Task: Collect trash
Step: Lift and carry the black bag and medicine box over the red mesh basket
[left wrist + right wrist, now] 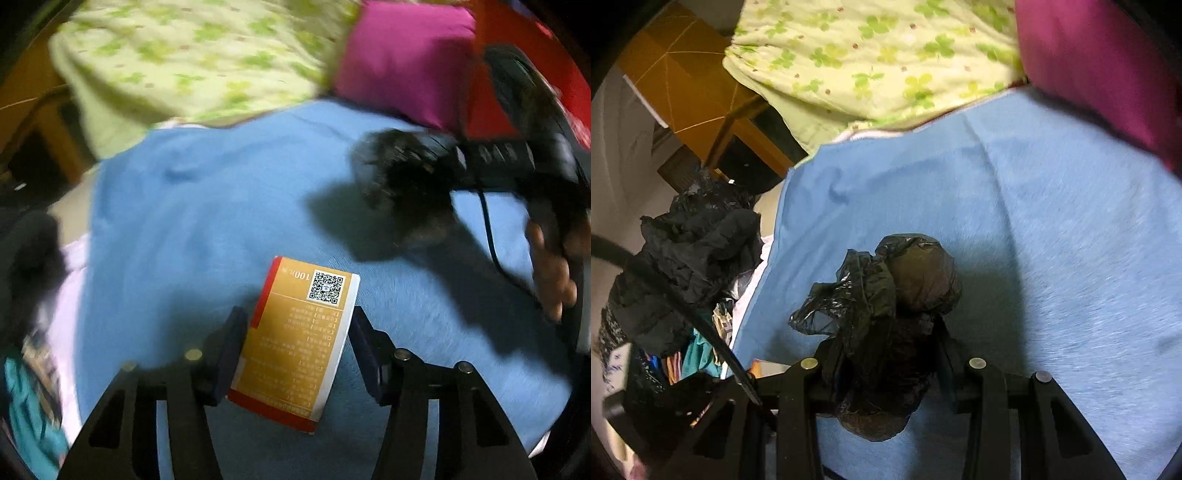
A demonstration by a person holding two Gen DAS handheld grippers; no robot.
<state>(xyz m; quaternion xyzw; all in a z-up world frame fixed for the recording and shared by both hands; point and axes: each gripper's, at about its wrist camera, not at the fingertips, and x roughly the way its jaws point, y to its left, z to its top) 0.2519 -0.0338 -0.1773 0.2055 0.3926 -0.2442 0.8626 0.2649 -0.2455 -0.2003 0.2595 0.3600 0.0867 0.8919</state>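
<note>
Left wrist view: the left gripper (297,354) has its fingers spread either side of a box (295,343) on the blue blanket (207,206); it looks light and stiff, best pinched across its long sides. Right wrist view: the right gripper (886,354) pinches a bag (886,314) above the blanket, which looks soft, crinkly and light, so hold the bunched neck.

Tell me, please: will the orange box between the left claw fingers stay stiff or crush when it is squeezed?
The orange box looks like thin cardboard, so probably light and stiff-edged, yet crushable. It lies on the soft blue blanket, so it may sink or tilt as the left claw closes.

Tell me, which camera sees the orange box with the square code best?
The left wrist view: the orange box lies on the blue blanket between the left gripper's open fingers. The right wrist view doesn't clearly show it.
</note>
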